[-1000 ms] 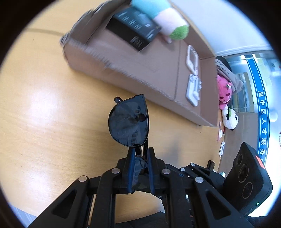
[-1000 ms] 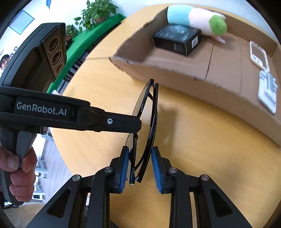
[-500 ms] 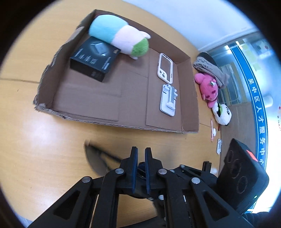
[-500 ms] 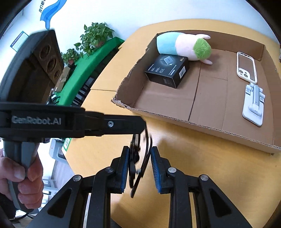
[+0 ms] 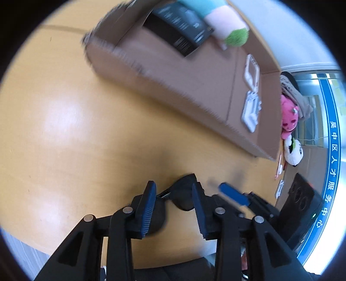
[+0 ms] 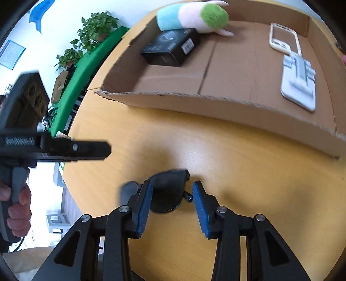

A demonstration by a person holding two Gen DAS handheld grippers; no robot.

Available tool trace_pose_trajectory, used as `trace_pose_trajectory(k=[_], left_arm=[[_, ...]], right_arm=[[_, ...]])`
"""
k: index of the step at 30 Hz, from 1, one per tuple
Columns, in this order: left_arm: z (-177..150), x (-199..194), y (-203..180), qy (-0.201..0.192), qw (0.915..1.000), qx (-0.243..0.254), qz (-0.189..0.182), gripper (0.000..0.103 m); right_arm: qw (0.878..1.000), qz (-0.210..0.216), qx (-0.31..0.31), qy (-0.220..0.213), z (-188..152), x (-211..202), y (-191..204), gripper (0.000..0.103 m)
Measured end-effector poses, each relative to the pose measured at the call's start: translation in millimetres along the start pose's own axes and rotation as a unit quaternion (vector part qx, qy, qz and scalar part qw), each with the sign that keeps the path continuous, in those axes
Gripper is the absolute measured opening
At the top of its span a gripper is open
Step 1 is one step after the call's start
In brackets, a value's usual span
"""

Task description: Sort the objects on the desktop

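- Sunglasses (image 6: 167, 190) lie on the wood counter (image 6: 216, 173), short of the cardboard box (image 6: 216, 106), just in front of both tools.
- Right tool (image 6: 170, 200): jaws have just been opening, pads now apart; one lens sits between them, w/ the left pad at or against the lens edge and the right pad clear – not gripping.
- Left tool (image 5: 174, 202): jaws also just been opening, now apart; the glasses (image 5: 183, 194) sit in the gap, pads not pressing as far as the blurred view shows.
- Step, as I read it: re-grip the glasses & move them into the box.
- Doing it well: take the frame at the bridge or temple hinge, not across the lens face – lens is smooth, likely to slip or smudge.
- Close slowly, one tool only; two tools on a thin frame risk twisting it.
- Lift clear of the box's near wall before going over; edge is ragged, could snag a temple arm.
- Free floor is in the box's middle, between the black carton (image 6: 170, 48) w/ plush toy (image 6: 192, 17) and the white phone case (image 6: 283, 37) & stand (image 6: 299, 84); aim there.
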State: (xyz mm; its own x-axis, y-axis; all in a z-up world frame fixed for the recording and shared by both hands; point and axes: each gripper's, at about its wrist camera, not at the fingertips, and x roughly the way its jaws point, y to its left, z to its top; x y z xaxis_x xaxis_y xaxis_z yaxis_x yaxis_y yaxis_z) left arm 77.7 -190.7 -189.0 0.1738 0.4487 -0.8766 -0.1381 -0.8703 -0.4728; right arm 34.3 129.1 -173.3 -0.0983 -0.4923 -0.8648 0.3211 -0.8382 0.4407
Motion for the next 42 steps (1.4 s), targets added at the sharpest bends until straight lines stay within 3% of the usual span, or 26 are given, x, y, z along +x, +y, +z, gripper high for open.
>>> trace_pose_trajectory(k=[1, 3, 7, 10, 12, 18, 23, 24, 25, 26, 28, 29, 33, 35, 40, 42], left_arm=[[-3, 6, 4, 0.009, 1.0, 0.002, 0.001, 0.036], [-7, 13, 6, 0.022, 0.9996, 0.014, 0.005, 0.04], [-17, 27, 3, 0.047, 0.9952, 0.081, 0.027, 0.041], [-25, 30, 4, 0.06, 0.9891, 0.125, 0.047, 0.042], [-27, 28, 13, 0.062, 0.9896, 0.118, 0.055, 0.043], [-39, 11, 53, 0.044, 0.9973, 0.046, 0.036, 0.045], [-53, 9, 64, 0.043, 0.9985, 0.027, 0.022, 0.045], [-55, 8, 65, 0.042, 0.9987, 0.023, 0.019, 0.045], [-57, 8, 66, 0.041, 0.9989, 0.019, 0.015, 0.045], [-59, 8, 67, 0.041, 0.9989, 0.016, 0.013, 0.045], [-63, 8, 70, 0.043, 0.999, 0.007, 0.008, 0.045], [-63, 8, 71, 0.045, 0.999, 0.0, 0.003, 0.045], [-61, 11, 65, 0.042, 0.9985, -0.015, -0.032, 0.045], [-55, 18, 56, 0.043, 0.9968, -0.024, -0.063, 0.045], [-34, 54, 24, 0.078, 0.993, 0.001, -0.089, 0.045], [-30, 69, 10, 0.112, 0.9885, 0.051, -0.088, 0.045]], right_arm=[[1.0, -0.002, 0.002, 0.002, -1, 1, -3, 0.056], [1.0, -0.003, 0.003, 0.012, -5, 3, -7, 0.063], [0.999, 0.005, -0.018, 0.033, -17, 6, -2, 0.068], [0.995, 0.01, -0.085, 0.051, -27, 16, 18, 0.076], [0.987, 0.007, -0.146, 0.061, -34, 24, 36, 0.08], [0.941, -0.043, -0.329, 0.06, -42, 48, 83, 0.081], [0.887, -0.07, -0.45, 0.078, -42, 73, 108, 0.081], [0.877, -0.071, -0.466, 0.091, -43, 80, 110, 0.078], [0.872, -0.069, -0.472, 0.107, -42, 86, 110, 0.07], [0.874, -0.067, -0.466, 0.122, -40, 92, 108, 0.066], [0.888, -0.074, -0.436, 0.128, -33, 95, 99, 0.047], [0.898, -0.082, -0.416, 0.121, -29, 93, 92, 0.046], [0.96, -0.071, -0.253, 0.096, -12, 76, 51, 0.041], [0.979, -0.056, -0.175, 0.09, -8, 69, 32, 0.038], [0.994, -0.028, -0.079, 0.073, -15, 60, 10, 0.035], [0.997, -0.007, -0.045, 0.063, -17, 55, 5, 0.035]])
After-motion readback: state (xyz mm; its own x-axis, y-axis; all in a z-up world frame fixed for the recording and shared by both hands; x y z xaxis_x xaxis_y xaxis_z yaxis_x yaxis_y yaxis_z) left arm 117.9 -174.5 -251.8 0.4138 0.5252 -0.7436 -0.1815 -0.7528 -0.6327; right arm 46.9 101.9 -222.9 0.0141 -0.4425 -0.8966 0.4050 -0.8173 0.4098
